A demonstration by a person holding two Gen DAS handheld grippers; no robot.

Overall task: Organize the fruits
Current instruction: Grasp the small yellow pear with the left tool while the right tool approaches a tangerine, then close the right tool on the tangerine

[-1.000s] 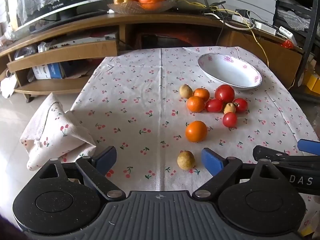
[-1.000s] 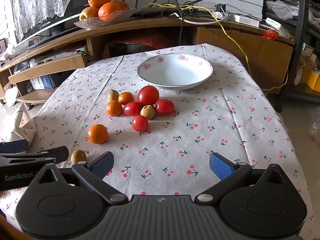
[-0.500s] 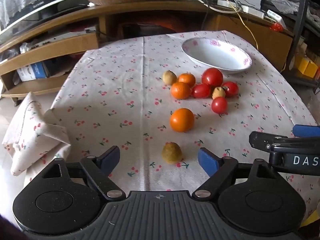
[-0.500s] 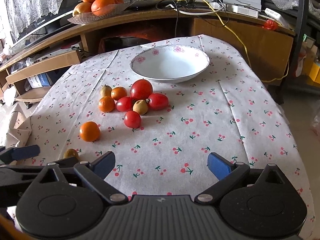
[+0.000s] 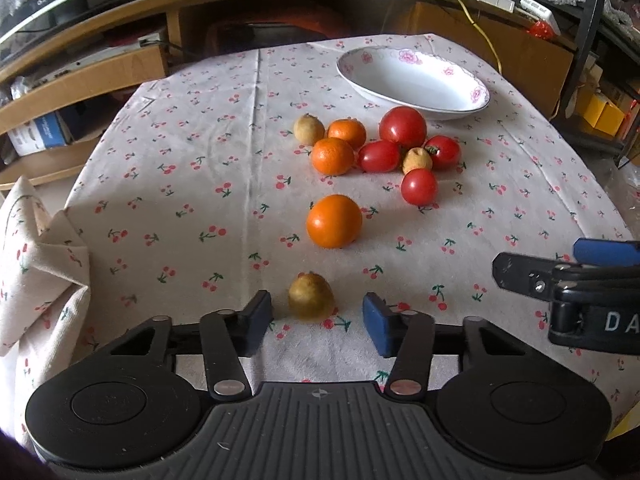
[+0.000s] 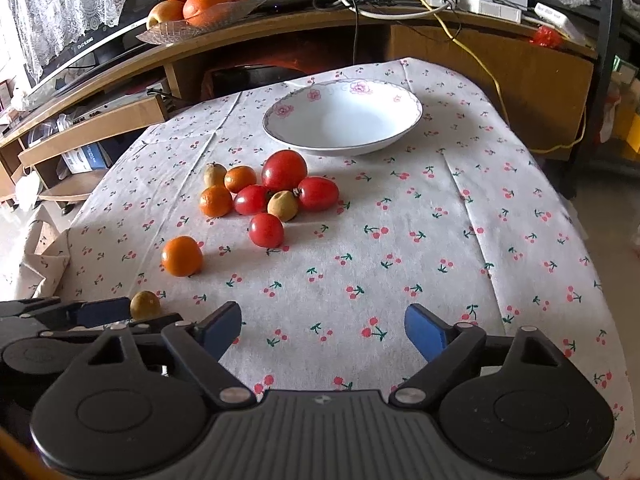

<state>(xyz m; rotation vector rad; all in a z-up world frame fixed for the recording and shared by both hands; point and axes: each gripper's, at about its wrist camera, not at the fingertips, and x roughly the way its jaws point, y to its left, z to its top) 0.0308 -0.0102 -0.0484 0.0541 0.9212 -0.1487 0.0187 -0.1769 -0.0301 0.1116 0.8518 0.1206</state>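
Note:
A small brown fruit (image 5: 311, 297) lies on the cherry-print tablecloth between the blue pads of my left gripper (image 5: 317, 322), which is open and not touching it. Beyond it sits a lone orange (image 5: 334, 221), then a cluster of tomatoes (image 5: 403, 127), small oranges (image 5: 333, 156) and brown fruits. A white flowered bowl (image 5: 412, 80) stands empty behind the cluster. My right gripper (image 6: 322, 330) is open over bare cloth near the front edge. In its view the brown fruit (image 6: 145, 304) sits beside the left gripper's blue pad (image 6: 102, 309); the bowl (image 6: 342, 118) is straight ahead.
A wooden shelf unit (image 6: 280, 36) with a glass dish of oranges (image 6: 196, 4), cables and a monitor runs behind the table. A folded corner of the cloth (image 5: 36, 248) hangs at the left edge. The right gripper's finger (image 5: 568, 276) reaches in at the right of the left wrist view.
My left gripper moved forward and down to the brown fruit, and its fingers narrowed around it. My right gripper shifted forward slightly and stayed open.

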